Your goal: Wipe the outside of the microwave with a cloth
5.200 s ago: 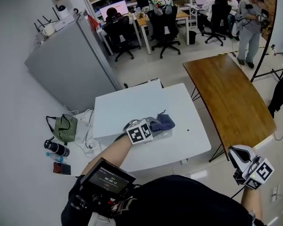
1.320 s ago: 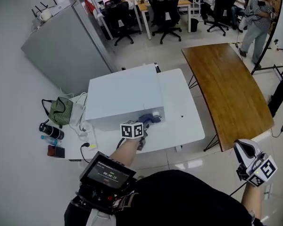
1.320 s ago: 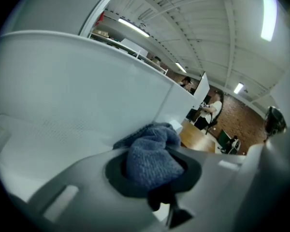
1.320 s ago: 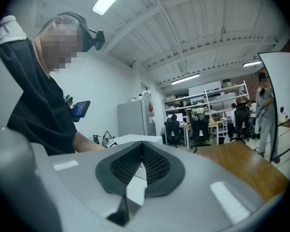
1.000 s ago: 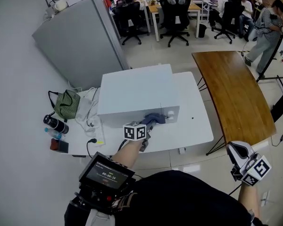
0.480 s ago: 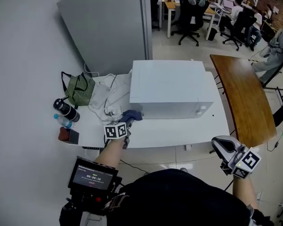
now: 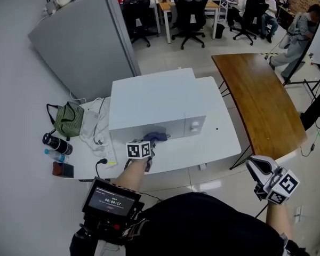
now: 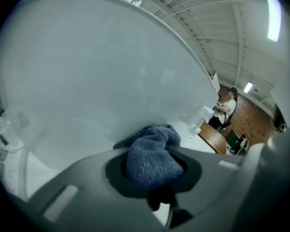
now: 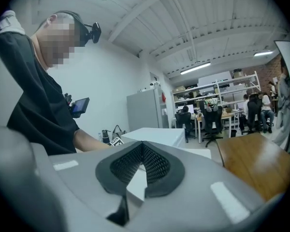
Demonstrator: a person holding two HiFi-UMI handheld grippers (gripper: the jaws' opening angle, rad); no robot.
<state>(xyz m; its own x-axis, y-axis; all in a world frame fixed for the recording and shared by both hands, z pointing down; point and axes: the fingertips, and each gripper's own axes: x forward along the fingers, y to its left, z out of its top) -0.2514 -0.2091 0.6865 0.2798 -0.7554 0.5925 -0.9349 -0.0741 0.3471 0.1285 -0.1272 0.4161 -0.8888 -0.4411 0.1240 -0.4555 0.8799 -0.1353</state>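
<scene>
An open office lay behind, with a grey cabinet point(image 7: 80, 41) and a wooden table point(image 7: 261, 100) beside the white table point(image 7: 216, 143). On that white table stood the white microwave point(image 7: 154, 103). The left gripper point(image 7: 150, 145) had its jaws clamped on a bunched blue cloth point(image 7: 157, 137), which was pressed against the microwave's front face, near its lower edge and left of the controls. In the left gripper view the cloth point(image 8: 152, 153) filled the space between the jaws. The right gripper point(image 7: 254, 165) hung well apart, off the table's near right corner, its jaws meeting at the tips with nothing between them. A green bag point(image 7: 66, 120) sat left of the microwave.
</scene>
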